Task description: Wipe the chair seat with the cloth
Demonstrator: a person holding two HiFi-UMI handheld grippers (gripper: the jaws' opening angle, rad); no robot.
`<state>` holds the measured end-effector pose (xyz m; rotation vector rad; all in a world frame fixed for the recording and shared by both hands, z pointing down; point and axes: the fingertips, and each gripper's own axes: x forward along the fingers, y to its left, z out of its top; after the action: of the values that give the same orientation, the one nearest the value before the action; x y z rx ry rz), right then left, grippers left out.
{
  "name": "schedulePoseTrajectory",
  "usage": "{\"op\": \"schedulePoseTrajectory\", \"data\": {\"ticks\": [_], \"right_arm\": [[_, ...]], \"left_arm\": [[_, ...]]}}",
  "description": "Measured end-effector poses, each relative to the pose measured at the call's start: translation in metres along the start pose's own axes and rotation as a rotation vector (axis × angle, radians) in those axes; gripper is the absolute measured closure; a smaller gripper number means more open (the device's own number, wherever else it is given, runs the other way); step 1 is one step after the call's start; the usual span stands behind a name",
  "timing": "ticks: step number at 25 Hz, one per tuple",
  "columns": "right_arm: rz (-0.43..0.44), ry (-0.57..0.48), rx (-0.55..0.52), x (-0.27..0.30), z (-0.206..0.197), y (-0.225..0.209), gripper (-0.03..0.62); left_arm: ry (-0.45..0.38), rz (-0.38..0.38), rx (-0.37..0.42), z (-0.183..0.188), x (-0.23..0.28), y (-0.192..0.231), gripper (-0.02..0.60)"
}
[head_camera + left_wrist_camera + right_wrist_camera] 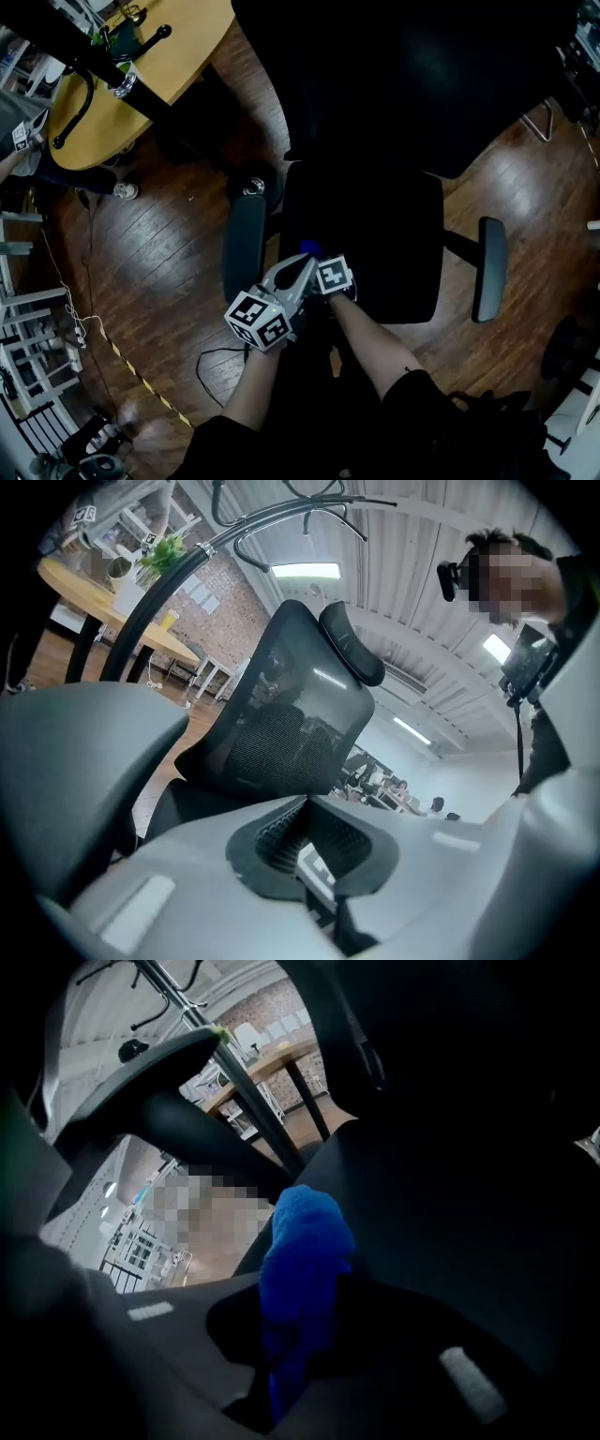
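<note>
The right gripper [298, 1283] is clamped on the blue cloth [305, 1232], which bunches up past its jaws; it is at the front left corner of the seat [375, 234], seemingly placed to start a stroke across the dark cushion, though whether the cloth touches the seat cannot be made out; the left gripper [305, 806] has its jaws pressed together on nothing and sits just beside the right, aimed at the backrest [291, 705], probably parked clear of the wiping path.

1. cloth [305, 1269]: blue, fluffy, bunched upright; pinched between the jaws of the right gripper [298, 1349], over the seat's left edge.
2. chair seat [394, 244]: black, padded, level.
</note>
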<state>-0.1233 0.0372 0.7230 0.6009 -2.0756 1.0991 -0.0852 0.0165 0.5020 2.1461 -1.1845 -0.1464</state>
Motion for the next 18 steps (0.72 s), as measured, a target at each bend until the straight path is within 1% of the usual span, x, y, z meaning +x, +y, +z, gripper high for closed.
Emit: {"op": "schedulePoseTrajectory", "data": {"ticks": [1, 3, 6, 9, 11, 13, 15, 18], "right_arm": [[0.007, -0.002, -0.004, 0.004, -0.002, 0.004, 0.556], [-0.007, -0.006, -0.004, 0.007, -0.005, 0.001, 0.556], [-0.074, 0.016, 0.010, 0.000, -0.014, -0.019, 0.556], [-0.180, 0.020, 0.027, -0.023, -0.026, -0.060, 0.556], [-0.215, -0.011, 0.051, -0.038, -0.034, -0.089, 0.556], [-0.257, -0.029, 0.102, -0.058, -0.046, -0.118, 0.556], [-0.314, -0.025, 0.144, -0.084, -0.058, -0.146, 0.556], [-0.401, -0.012, 0.171, -0.123, -0.078, -0.182, 0.556]], "left_arm": [[0.002, 0.001, 0.003, 0.000, -0.001, -0.001, 0.589], [0.003, 0.001, 0.007, 0.000, -0.005, 0.000, 0.589], [0.003, 0.001, 0.015, 0.003, -0.007, 0.004, 0.589], [0.008, -0.001, 0.019, 0.002, -0.004, 0.008, 0.589], [0.018, -0.007, 0.026, 0.001, 0.001, 0.008, 0.589], [0.028, -0.017, 0.030, 0.000, 0.006, 0.008, 0.589], [0.036, -0.024, 0.031, -0.001, 0.011, 0.008, 0.589], [0.059, -0.031, 0.036, -0.005, 0.018, 0.008, 0.589]]}}
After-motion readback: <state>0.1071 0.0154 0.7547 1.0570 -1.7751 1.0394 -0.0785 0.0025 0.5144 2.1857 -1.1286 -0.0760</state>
